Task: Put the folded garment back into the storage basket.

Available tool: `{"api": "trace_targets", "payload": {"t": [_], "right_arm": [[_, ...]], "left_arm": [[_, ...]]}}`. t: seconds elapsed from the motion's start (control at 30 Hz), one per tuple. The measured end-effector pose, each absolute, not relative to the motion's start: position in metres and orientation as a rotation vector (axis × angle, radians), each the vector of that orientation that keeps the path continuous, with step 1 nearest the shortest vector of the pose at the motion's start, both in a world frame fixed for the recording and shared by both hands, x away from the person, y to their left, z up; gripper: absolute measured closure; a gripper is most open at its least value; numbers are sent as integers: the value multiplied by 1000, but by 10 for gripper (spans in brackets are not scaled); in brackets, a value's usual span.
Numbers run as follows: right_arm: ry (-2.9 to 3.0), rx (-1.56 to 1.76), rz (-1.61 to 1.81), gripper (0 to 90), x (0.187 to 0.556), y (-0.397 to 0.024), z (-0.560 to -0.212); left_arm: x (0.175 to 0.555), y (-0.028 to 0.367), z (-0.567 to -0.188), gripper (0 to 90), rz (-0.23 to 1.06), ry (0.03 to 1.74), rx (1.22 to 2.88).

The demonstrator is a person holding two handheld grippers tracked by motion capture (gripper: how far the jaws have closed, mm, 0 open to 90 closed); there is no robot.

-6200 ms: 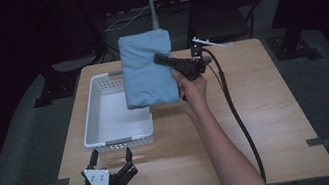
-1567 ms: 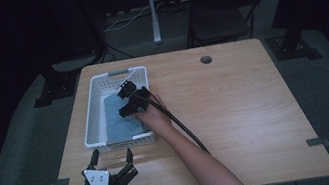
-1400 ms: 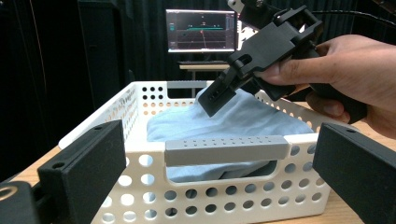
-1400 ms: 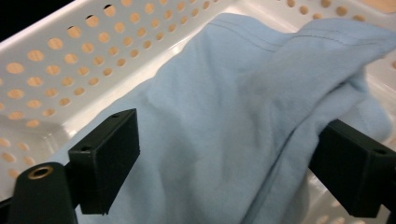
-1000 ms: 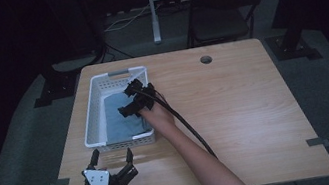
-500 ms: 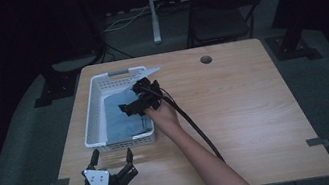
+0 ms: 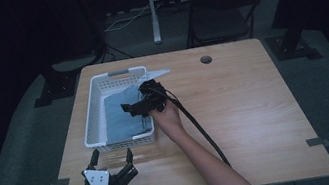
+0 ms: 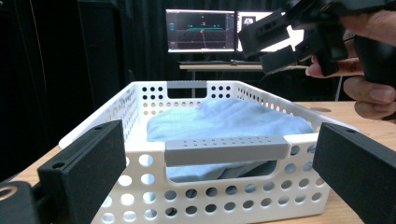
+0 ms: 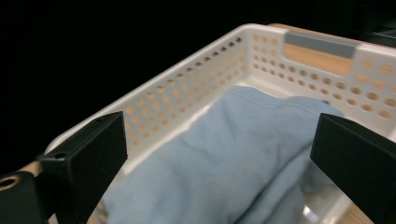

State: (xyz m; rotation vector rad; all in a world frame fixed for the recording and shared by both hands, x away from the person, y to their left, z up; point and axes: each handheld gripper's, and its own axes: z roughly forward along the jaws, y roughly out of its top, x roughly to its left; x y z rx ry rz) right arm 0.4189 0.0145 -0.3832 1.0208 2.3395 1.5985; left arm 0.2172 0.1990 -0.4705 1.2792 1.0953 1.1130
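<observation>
Overhead, a white basket (image 7: 115, 108) sits left of centre on the worktop (image 7: 256, 107), a blue cloth (image 7: 123, 114) lying inside. The right claw (image 7: 136, 108), released, hovers at the basket's right rim; the left claw (image 7: 110, 157) rests spread at lower left. Seen from the left claw view, the basket (image 8: 224, 186) fills the middle, cloth (image 8: 224, 121) heaped within, the right claw (image 8: 280, 39) at upper right. Seen from the right claw view, the cloth (image 9: 224, 163) lies between wide jaws.

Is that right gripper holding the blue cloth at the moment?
No, the right gripper is open above the blue cloth, which lies in the white basket.
</observation>
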Motion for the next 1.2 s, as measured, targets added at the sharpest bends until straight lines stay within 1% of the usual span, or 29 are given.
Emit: {"api": "trace_targets", "payload": {"t": [0.43,0.97,1.2], "right_arm": [[2285,1014,1677,43,411,-7,-383],[2251,1019,1665,42,395,-41,-388],[2218,1018,1666,42,388,-55,-385]], "left_arm": [[217,199,-470,35,1112,1097,1283],[217,199,-470,35,1112,1098,1284],[218,199,-470,36,1112,1097,1281]]}}
